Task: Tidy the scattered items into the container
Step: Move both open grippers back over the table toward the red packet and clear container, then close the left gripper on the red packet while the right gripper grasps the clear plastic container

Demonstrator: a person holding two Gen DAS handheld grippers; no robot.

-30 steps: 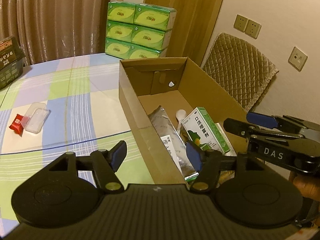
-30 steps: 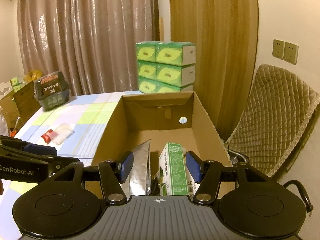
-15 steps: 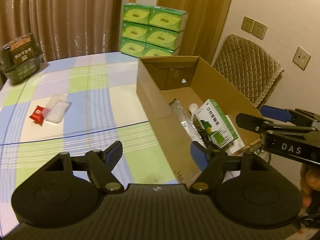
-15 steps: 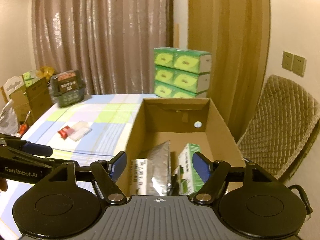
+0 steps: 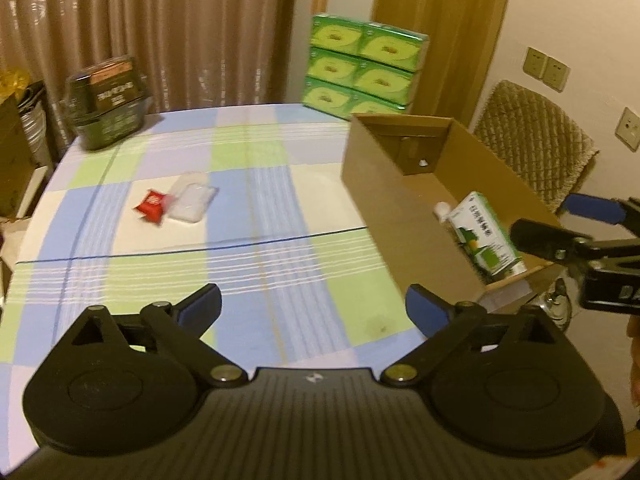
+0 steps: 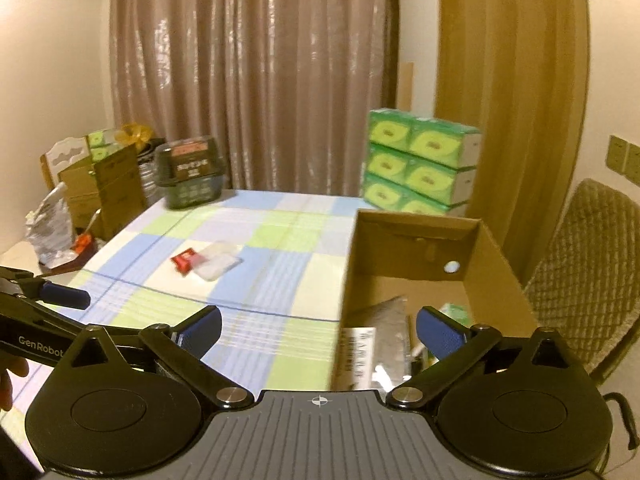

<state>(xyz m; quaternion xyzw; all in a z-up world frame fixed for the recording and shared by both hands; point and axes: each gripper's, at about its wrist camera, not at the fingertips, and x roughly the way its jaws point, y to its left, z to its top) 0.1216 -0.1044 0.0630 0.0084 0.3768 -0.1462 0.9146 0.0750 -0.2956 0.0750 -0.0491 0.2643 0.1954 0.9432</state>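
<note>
Lying well beyond left gripper (image 5: 313, 307): red packet (image 5: 151, 207).

Matt cardboard box (image 5: 384, 184) – glossy foil pouch (image 6: 390, 312), cloth tablecloth (image 5: 256, 216).

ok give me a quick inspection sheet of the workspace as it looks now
surface: checked tablecloth on the table.
job's things: red packet touching clear plastic case, both outside the cardboard box; green carton and foil pouch inside it.
clutter: dark basket, stacked green tissue packs.
grippers: left tongs and right tongs opening, nothing between them.
cables: black cord by the right tongs.
surroundings: curtain, quilted chair.
</note>
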